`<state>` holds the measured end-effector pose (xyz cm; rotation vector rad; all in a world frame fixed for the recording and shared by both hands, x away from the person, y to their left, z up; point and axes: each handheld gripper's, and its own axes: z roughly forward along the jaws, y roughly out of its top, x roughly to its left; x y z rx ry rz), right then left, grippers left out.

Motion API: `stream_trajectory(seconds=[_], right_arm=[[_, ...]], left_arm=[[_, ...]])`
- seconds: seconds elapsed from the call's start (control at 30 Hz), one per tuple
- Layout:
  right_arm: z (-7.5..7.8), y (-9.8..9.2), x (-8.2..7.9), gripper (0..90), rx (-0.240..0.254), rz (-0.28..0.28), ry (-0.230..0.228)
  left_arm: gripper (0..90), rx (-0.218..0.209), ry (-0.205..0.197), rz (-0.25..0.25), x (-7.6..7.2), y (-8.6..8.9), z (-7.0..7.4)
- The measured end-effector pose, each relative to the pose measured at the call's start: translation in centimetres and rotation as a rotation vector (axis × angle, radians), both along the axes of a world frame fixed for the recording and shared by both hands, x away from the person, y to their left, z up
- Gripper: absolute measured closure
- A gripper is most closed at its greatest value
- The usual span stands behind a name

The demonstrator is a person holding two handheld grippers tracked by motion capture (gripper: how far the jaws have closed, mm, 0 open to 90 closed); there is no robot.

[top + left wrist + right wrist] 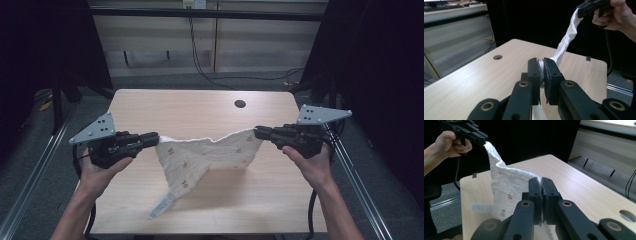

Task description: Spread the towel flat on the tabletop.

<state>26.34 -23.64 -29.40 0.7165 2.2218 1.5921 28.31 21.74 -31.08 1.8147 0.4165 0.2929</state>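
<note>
One white cloth (207, 152) strung between two grippers above the middle of a pale wooden table (150, 107). Upper hem pulled into a shallow sagging line from corner to corner. Rest of the fabric hanging down to a point, with a narrow white label strip (161, 207) trailing at the lowest tip toward the near edge. Crinkled, gauze-like weave, scattered with small reddish fruit prints. Whether the tip touches the tabletop: cannot tell.

Left gripper (154, 139) pinched tight on the cloth's left corner, jaws all but together with only fabric between them, held in the person's left hand (102, 167). Seen from the left gripper view (542, 72), a white fold clamped between the black pads and the cloth running as a twisted band up toward the far gripper. Right gripper (258, 132) likewise clamped hard on the opposite corner, held in the right hand (310, 162); in the right gripper view (541, 192) the hem squeezed between the pads, printed fabric draping to the left.

Plenty of bare tabletop on all sides of the cloth: wide open wood behind it up to a round cable hole (240, 104) near the far edge, and free strips left and right. Both grippers close to the table's side edges. Beyond the table, grey floor, metal rails (30, 185) at both sides, and a black cable (200, 60) along the back wall.
</note>
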Motion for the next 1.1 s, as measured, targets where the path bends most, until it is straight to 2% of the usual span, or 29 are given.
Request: stream_trajectory(seconds=[0.03, 0.07, 0.1, 0.23, 0.27, 0.37, 0.43, 0.6, 0.63, 0.67, 0.7, 0.77, 0.87, 0.97, 1.1], right_arm=[[0.3, 0.1, -0.2, 87.3, 0.000, 0.003, -0.006], [1.0, 0.2, -0.8, 87.4, 0.002, 0.000, -0.031], [1.0, 0.2, -0.8, 87.4, 0.002, 0.000, -0.031], [2.7, 0.4, -2.5, 87.4, -0.010, 0.017, -0.082], [3.4, 0.5, -3.6, 87.5, -0.007, 0.031, -0.138], [3.7, 0.7, -4.2, 87.5, -0.016, 0.033, -0.150], [3.0, 0.6, -4.2, 87.5, -0.015, 0.033, -0.135], [-0.4, 0.0, -3.1, 87.4, -0.017, 0.007, -0.055], [-1.1, -0.1, -2.8, 87.4, -0.034, -0.004, -0.039], [-1.6, -0.2, -2.6, 87.4, -0.042, -0.007, -0.025], [-2.6, -0.5, -2.2, 87.4, -0.052, -0.017, 0.003], [-3.4, -0.9, -1.6, 87.4, -0.054, -0.032, 0.031], [-4.4, -1.5, -0.7, 87.4, -0.065, -0.056, 0.061], [-5.5, -1.7, 0.3, 87.4, -0.074, -0.059, 0.082], [-6.2, -1.5, 1.0, 87.4, -0.066, -0.064, 0.097]], left_arm=[[84.7, -0.015, -0.017, -0.007, -0.3, 0.2, 0.4], [84.7, -0.022, -0.027, -0.010, -0.5, 0.3, 0.6], [84.7, -0.028, -0.024, -0.017, -0.7, 0.3, 0.8], [84.7, -0.031, -0.049, -0.034, -1.8, 0.6, 2.1], [84.8, -0.023, -0.056, -0.028, -2.2, 0.5, 2.4], [84.8, -0.019, -0.059, -0.024, -2.3, 0.2, 2.2], [84.8, -0.020, -0.050, -0.014, -2.1, 0.0, 1.3], [84.8, 0.043, 0.027, 0.008, -0.3, -1.2, -2.4], [84.8, 0.045, 0.044, 0.011, 0.0, -1.4, -3.0], [84.7, 0.067, 0.065, 0.019, 0.9, -1.9, -4.3], [84.8, 0.077, 0.084, 0.026, 1.4, -2.1, -4.9], [84.7, 0.100, 0.089, 0.040, 2.0, -2.4, -5.6], [84.7, 0.106, 0.112, 0.036, 2.5, -2.7, -6.3], [84.7, 0.106, 0.123, 0.047, 2.7, -2.4, -6.5], [84.7, 0.123, 0.125, 0.080, 2.5, -1.7, -6.8]])
